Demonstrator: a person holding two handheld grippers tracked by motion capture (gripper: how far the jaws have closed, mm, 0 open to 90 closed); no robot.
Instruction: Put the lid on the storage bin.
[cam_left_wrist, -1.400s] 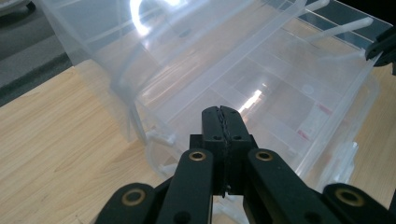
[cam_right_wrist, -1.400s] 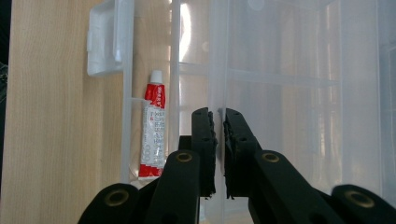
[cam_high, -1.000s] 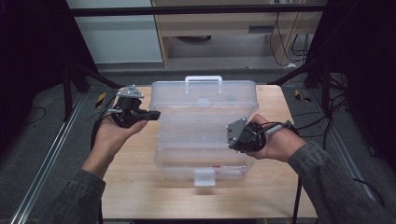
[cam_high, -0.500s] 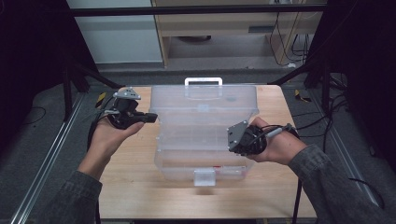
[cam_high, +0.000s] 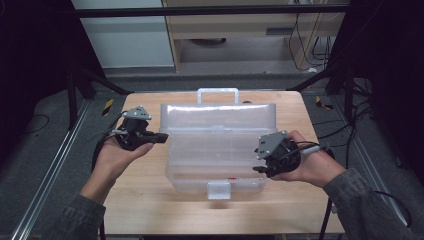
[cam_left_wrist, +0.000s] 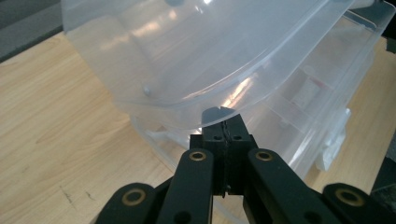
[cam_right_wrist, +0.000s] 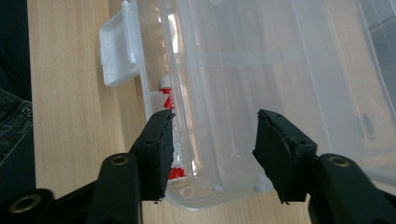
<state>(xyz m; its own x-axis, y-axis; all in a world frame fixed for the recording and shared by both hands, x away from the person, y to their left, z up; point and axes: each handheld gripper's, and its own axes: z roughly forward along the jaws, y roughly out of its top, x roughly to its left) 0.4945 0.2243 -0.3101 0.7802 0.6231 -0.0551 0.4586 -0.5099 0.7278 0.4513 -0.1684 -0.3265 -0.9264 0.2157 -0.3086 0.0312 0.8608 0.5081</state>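
A clear plastic organizer case (cam_high: 216, 147) sits in the middle of the wooden table (cam_high: 150, 200), between the two grippers. Its lid (cam_high: 217, 116) is raised, with the carry handle (cam_high: 218, 93) on the far edge and the white latch (cam_high: 219, 189) on the near edge. Inside the lower tray, divider walls mark off compartments, and a small red-and-white item (cam_right_wrist: 166, 95) lies near the latch side.

The left gripper (cam_high: 161, 136) is at the case's left end, its jaws pressed together with nothing between them. In the left gripper view its closed tip (cam_left_wrist: 225, 122) sits just under the curved edge of the lifted lid (cam_left_wrist: 196, 56), right at the plastic; whether it touches cannot be told.

The right gripper (cam_high: 259, 169) is at the case's right front corner. Its jaws have just been opening and now stand moderately apart. In the right gripper view they straddle the tray's (cam_right_wrist: 243, 93) rim at that corner, the left pad beside the outer wall and the right pad over the inside, neither pad clearly pressing on the plastic.

Each gripper rests in a hand, sleeves coming up from the near edge of the table.
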